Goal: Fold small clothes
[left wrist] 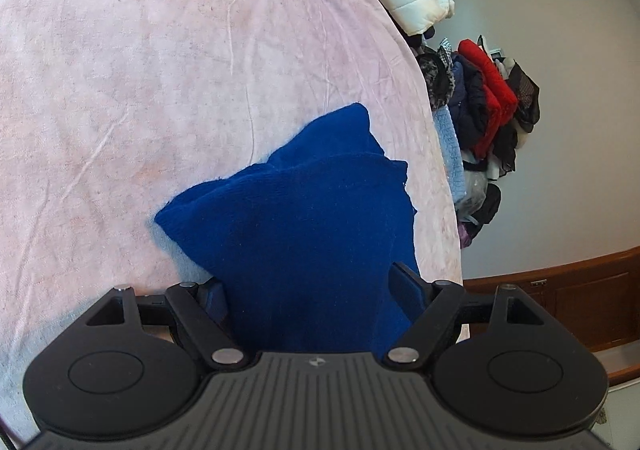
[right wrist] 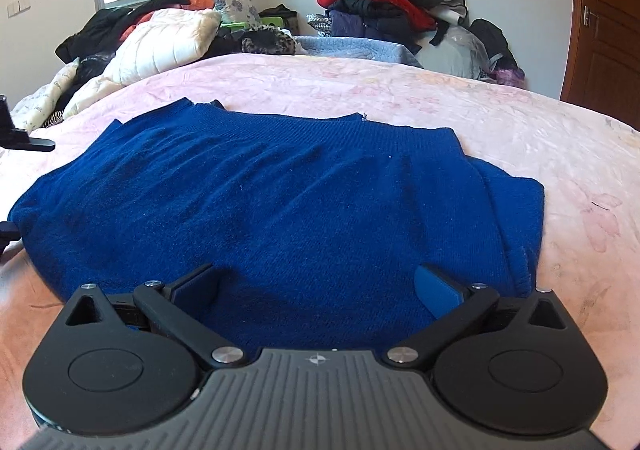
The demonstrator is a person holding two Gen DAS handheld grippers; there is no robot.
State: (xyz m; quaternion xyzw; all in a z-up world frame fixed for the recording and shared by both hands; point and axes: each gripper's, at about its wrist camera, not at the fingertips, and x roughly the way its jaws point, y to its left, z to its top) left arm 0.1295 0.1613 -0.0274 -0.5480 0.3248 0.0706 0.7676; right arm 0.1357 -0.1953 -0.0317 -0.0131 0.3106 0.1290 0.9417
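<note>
A dark blue knit sweater (right wrist: pixel 280 194) lies spread on the pink bedspread (right wrist: pixel 460 102), partly folded with a sleeve laid along its right side. My right gripper (right wrist: pixel 318 284) is open, its jaws wide apart over the sweater's near edge, the cloth lying between them. In the left wrist view the same sweater (left wrist: pixel 304 218) fills the space between the jaws of my left gripper (left wrist: pixel 310 290), which is open and low over the cloth near the bed's right edge. The left gripper's tip also shows in the right wrist view (right wrist: pixel 10 234) at the sweater's left edge.
A pile of red, black and dark clothes (right wrist: pixel 396 6) sits beyond the bed, also seen in the left wrist view (left wrist: pixel 484 102). A white padded jacket (right wrist: pixel 160 42) lies at the bed's far left. A brown wooden door (right wrist: pixel 604 22) stands at the right. Bare pink bedspread (left wrist: pixel 140 70) stretches to the left.
</note>
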